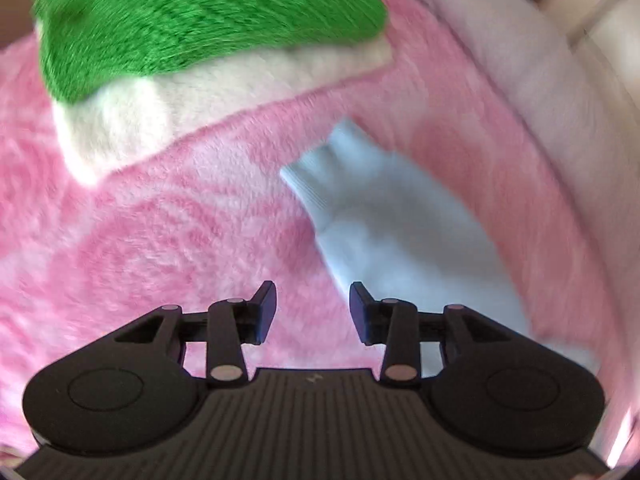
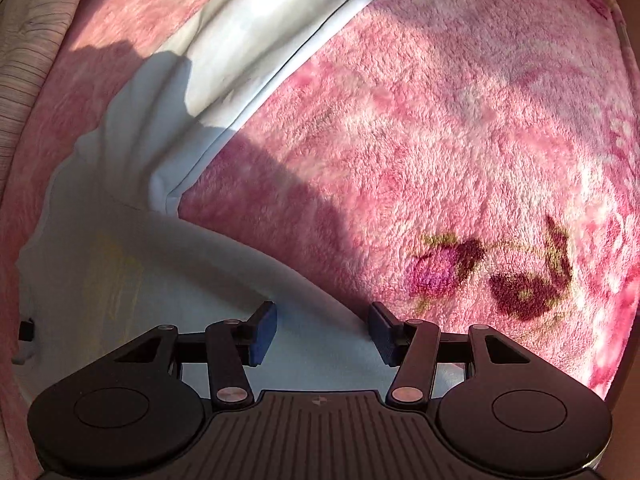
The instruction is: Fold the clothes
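A pale blue garment (image 1: pixel 392 232) lies on a pink fleece blanket (image 1: pixel 160 240); its ribbed cuff points up and left in the blurred left wrist view. My left gripper (image 1: pixel 313 312) is open just over the blanket, its right finger at the garment's near edge, nothing between the pads. In the right wrist view the same pale blue garment (image 2: pixel 160 272) spreads from the lower left, with a long folded part running to the top centre. My right gripper (image 2: pixel 323 332) is open above the garment's curved edge, holding nothing.
A folded stack with a green cloth (image 1: pixel 192 20) on a cream one (image 1: pixel 208 96) sits at the blanket's far left. A whitish cloth (image 1: pixel 540 92) borders the blanket on the right. Striped fabric (image 2: pixel 36 48) lies along the left side. The pink blanket (image 2: pixel 460 140) carries a flower print.
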Action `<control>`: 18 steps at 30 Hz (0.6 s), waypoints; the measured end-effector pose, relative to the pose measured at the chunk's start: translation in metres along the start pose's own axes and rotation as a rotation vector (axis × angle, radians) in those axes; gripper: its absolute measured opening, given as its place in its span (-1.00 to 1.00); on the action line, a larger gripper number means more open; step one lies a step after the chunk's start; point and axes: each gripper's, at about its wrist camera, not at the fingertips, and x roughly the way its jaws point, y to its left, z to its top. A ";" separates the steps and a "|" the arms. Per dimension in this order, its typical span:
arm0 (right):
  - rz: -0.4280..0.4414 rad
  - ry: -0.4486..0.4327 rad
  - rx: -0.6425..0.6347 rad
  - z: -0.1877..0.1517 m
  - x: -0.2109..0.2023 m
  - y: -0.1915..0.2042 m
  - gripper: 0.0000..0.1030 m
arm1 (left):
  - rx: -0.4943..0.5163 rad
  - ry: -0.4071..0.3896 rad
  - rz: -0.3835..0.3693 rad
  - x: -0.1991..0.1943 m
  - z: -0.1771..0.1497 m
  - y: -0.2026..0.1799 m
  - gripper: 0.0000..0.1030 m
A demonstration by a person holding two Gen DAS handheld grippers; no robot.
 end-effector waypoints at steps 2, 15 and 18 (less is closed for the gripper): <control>-0.008 0.001 -0.017 -0.001 0.001 0.003 0.05 | -0.060 -0.050 -0.039 0.005 0.005 0.000 -0.28; -0.031 -0.024 -0.127 -0.023 0.005 0.011 0.05 | 0.471 -0.268 0.225 -0.045 -0.062 -0.022 -0.81; -0.025 -0.035 -0.155 -0.027 0.007 0.011 0.06 | 0.506 -0.154 0.298 -0.028 -0.087 0.001 -0.78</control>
